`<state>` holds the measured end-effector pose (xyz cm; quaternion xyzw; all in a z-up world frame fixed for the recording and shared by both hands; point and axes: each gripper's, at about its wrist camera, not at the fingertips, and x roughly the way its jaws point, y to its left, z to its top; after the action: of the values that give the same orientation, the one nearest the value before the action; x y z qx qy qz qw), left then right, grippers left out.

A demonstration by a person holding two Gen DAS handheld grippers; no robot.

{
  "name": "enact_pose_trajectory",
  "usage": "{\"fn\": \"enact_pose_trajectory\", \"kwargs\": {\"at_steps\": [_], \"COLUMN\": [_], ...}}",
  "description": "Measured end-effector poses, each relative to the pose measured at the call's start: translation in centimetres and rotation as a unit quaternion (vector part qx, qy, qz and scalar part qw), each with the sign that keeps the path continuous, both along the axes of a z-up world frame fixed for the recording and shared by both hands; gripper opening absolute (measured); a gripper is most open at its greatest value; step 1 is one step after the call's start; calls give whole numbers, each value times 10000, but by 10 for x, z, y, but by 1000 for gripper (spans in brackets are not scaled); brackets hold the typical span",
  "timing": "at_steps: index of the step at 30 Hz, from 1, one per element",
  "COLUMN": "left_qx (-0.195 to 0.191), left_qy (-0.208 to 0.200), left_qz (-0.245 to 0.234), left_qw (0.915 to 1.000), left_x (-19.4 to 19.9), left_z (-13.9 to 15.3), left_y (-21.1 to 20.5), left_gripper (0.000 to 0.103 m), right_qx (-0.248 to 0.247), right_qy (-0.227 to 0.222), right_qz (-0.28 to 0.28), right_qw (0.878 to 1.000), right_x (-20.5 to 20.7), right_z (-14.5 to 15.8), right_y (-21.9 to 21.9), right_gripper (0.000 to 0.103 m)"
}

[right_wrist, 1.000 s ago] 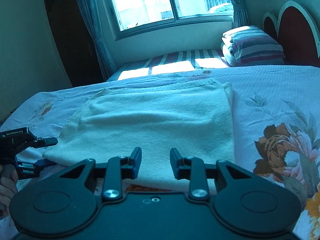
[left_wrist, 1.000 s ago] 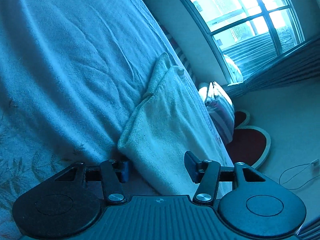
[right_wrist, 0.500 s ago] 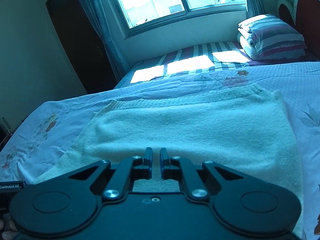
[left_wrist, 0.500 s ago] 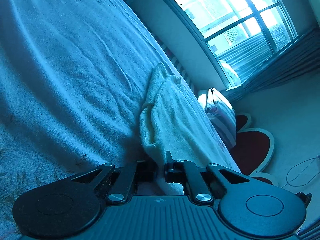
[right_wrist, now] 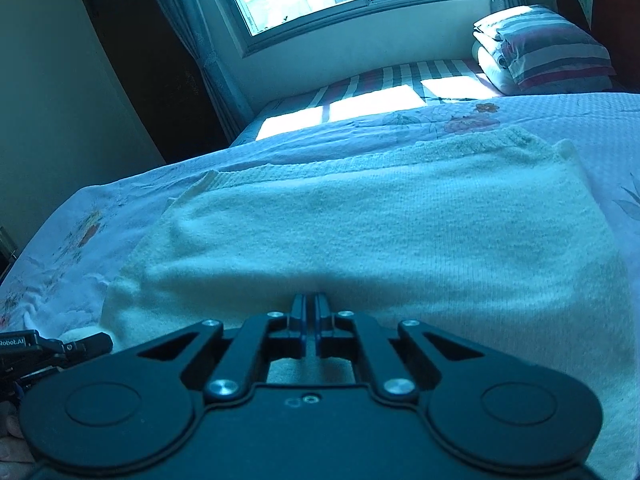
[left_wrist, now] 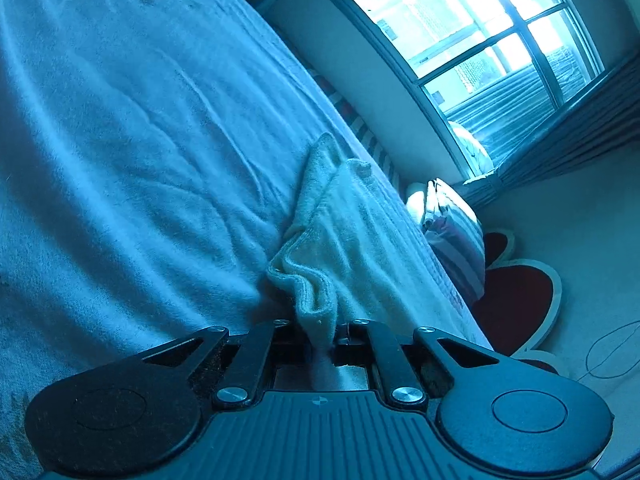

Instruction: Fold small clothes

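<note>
A cream knitted sweater (right_wrist: 380, 232) lies spread flat on the floral bedspread (right_wrist: 72, 240). My right gripper (right_wrist: 310, 308) is shut on the sweater's near edge, about mid-width. In the left wrist view the sweater (left_wrist: 348, 232) shows edge-on, and its corner is bunched up between the fingers of my left gripper (left_wrist: 322, 328), which is shut on it. The left gripper also shows in the right wrist view (right_wrist: 80, 344) at the sweater's near left corner.
Striped folded pillows (right_wrist: 544, 48) lie at the bed's far right by a red headboard (right_wrist: 616, 12). A striped second bed (right_wrist: 380, 88) stands under the window. A dark doorway (right_wrist: 152, 72) is at the left. The bedspread (left_wrist: 120, 140) stretches to the left of the sweater.
Both grippers have closed from open onto the sweater's near edge. The corner in the left gripper has bunched up and lifted. The right gripper has moved in over the sweater.
</note>
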<state>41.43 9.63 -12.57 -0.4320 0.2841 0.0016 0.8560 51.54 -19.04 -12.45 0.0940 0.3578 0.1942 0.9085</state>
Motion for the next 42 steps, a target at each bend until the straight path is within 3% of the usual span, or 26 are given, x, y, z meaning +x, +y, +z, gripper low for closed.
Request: {"fn": "enact_pose_trajectory", "kwargs": {"at_steps": [5,10,12,14,16,19,23,27,28,32,37,39,42], "left_qx": [434,1079,1325,1573,1785,2015,2237,2322,2409,2316,2709,2744,2742], "left_qy": [-766,-1089,-1196,-1222,-1260,-1278,-1056,-762,-776,-730,-763,-840,-846], "left_qz": [-482,-1381,-1786,-2193,-2589,-3205,-3936,-4392,-4404,-4453,-4665,-4624,-4406], "left_qw": [9950,9785,9676,9551,9409,9167,8854,8645,8614,8618,8386,8390,8506], "left_x": [4,26,38,49,58,66,68,58,53,51,49,48,42], "left_z": [53,94,108,119,126,128,108,78,74,72,76,83,93], "left_y": [-16,-51,-72,-96,-122,-163,-213,-238,-238,-233,-254,-260,-251], "left_gripper": [6,6,6,6,6,6,6,7,7,7,7,10,11], "right_qx": [154,390,699,1241,1462,1392,1233,1219,1256,1341,1605,1857,1846], "right_qy": [41,37,149,-110,-246,-361,-346,-296,-271,-251,-227,-175,-198], "right_qz": [-27,-45,-141,-586,-942,-1325,-1737,-2124,-2211,-2342,-2087,-1979,-1881], "right_qw": [9999,9992,9973,9905,9844,9807,9764,9691,9668,9626,9645,9623,9644], "right_x": [4,4,4,-8,-22,-45,-74,-100,-106,-117,-118,-116,-112], "right_z": [-4,-8,-5,6,14,20,19,12,10,7,8,10,15], "right_y": [-4,-11,-22,-53,-86,-132,-179,-210,-216,-229,-220,-216,-204], "right_gripper": [3,3,5,12,12,12,12,14,14,17,21,25,26]}}
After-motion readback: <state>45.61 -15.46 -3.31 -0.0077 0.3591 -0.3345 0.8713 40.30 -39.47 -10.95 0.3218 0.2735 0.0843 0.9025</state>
